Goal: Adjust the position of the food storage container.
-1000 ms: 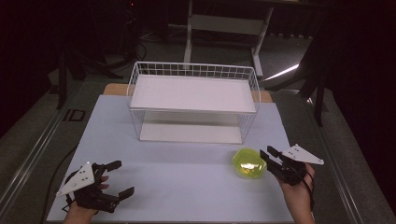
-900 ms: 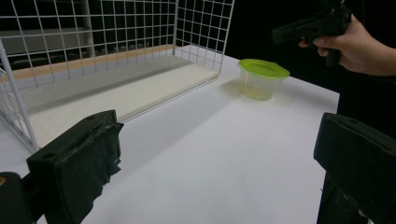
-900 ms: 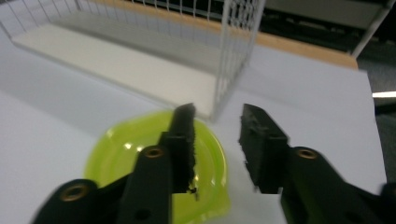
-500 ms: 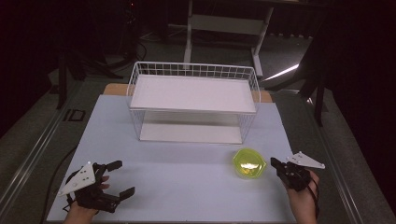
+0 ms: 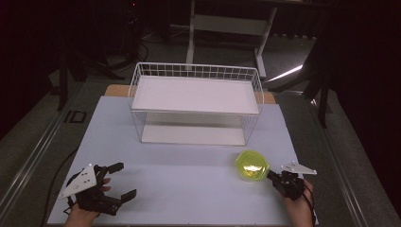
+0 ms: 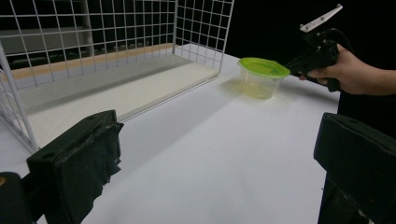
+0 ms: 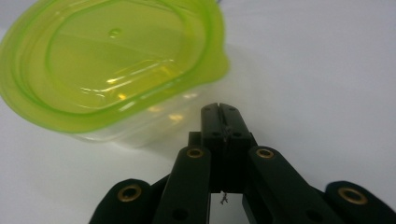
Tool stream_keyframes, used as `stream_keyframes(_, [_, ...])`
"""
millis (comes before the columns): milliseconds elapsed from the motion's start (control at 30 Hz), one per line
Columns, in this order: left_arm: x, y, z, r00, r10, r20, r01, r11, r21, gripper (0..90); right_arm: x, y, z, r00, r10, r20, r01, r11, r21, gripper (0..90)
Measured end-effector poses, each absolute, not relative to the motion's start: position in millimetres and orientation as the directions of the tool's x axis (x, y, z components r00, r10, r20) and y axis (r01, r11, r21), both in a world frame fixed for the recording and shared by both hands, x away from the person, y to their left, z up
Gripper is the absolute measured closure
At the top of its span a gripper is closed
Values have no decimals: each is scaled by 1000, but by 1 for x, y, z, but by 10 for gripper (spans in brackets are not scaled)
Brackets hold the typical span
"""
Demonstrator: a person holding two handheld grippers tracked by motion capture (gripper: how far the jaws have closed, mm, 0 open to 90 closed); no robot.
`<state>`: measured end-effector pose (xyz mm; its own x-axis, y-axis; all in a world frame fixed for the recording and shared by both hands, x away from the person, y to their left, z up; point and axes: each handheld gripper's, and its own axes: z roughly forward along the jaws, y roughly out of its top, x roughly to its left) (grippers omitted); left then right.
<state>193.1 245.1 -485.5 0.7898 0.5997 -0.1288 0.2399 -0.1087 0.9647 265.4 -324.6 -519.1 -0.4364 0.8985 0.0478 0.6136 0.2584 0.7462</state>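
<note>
- Right gripper [image 5: 273,176] sits low over the white table [image 5: 189,175], jaws pressed fully together with nothing between them; in the right gripper view [image 7: 219,108] their tips point at the container's base
- Just ahead of those tips, to their left, stands a clear plastic container [image 5: 252,165] with a lime-green lid [image 7: 112,56], upright on the table; touching or just apart, I cannot tell
- Left gripper [image 5: 118,180] rests at the near left corner, well apart from the container, jaws spread wide and empty
- Beyond both grippers stands a white wire basket [image 5: 196,71] with a white shelf board [image 5: 196,94] inside
</note>
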Motion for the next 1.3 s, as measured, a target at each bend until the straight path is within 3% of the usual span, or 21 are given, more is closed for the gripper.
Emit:
stream_keyframes(433, [193, 244, -486, 790, 599, -127, 240, -112, 964, 14, 277, -290, -523, -526, 847, 74, 609, 315, 728, 900])
stream_keyframes(867, [193, 245, -486, 790, 600, -124, 241, -117, 963, 14, 305, -287, -528, -454, 884, 108, 656, 250, 712, 900])
stream_keyframes(1300, [192, 245, -486, 792, 598, -123, 240, -119, 963, 14, 318, -248, -531, -522, 841, 141, 644, 280, 712, 900])
